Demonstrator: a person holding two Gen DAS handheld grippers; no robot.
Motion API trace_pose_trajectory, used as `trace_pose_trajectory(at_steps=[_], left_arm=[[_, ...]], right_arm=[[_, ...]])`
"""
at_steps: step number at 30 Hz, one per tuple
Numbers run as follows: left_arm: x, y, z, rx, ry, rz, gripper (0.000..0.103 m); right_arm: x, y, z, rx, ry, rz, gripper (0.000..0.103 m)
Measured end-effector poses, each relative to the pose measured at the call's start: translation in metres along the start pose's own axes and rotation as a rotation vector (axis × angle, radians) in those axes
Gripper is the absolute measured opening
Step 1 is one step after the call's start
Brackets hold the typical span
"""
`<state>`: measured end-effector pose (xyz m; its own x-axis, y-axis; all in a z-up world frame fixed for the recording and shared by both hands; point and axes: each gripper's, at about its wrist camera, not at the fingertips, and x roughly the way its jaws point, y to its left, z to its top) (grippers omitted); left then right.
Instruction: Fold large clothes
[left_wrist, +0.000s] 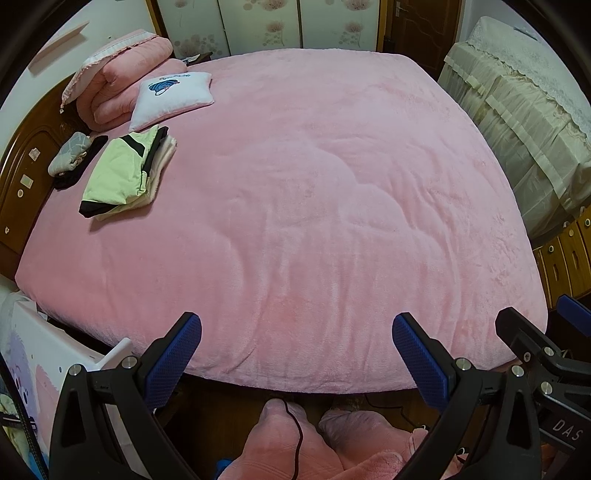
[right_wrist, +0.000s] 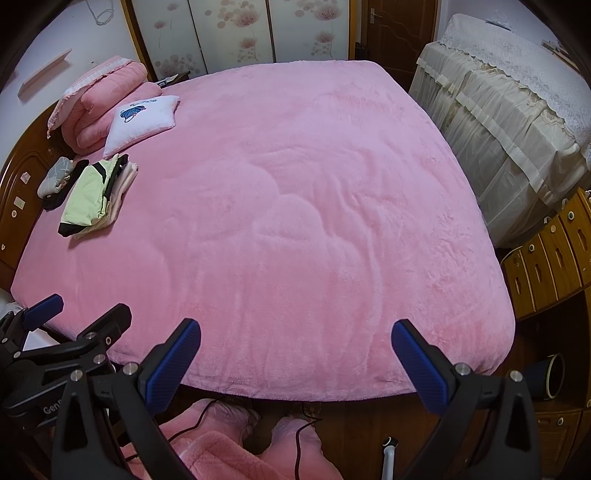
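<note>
A stack of folded clothes, light green with black trim on top and cream below, lies at the far left of the pink bed; it also shows in the right wrist view. My left gripper is open and empty above the bed's near edge. My right gripper is open and empty, also above the near edge. The right gripper shows at the right edge of the left wrist view. The left gripper shows at the lower left of the right wrist view.
A rolled pink quilt, a white pillow and a small grey and black bundle lie by the wooden headboard. Covered furniture and wooden drawers stand at right. The person's pink-clad legs and a black cable are below.
</note>
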<state>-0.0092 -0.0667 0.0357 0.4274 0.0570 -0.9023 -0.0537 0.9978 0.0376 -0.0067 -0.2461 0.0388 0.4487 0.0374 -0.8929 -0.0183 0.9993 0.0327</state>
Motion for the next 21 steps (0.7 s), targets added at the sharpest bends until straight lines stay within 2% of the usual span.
trace_pose_trajectory(at_steps=[21], left_arm=[[0.0057,-0.0003,0.0091,0.019,0.008,0.0,0.102]], right_arm=[[0.0057,-0.0077,0.0056,0.011,0.009,-0.001,0.103]])
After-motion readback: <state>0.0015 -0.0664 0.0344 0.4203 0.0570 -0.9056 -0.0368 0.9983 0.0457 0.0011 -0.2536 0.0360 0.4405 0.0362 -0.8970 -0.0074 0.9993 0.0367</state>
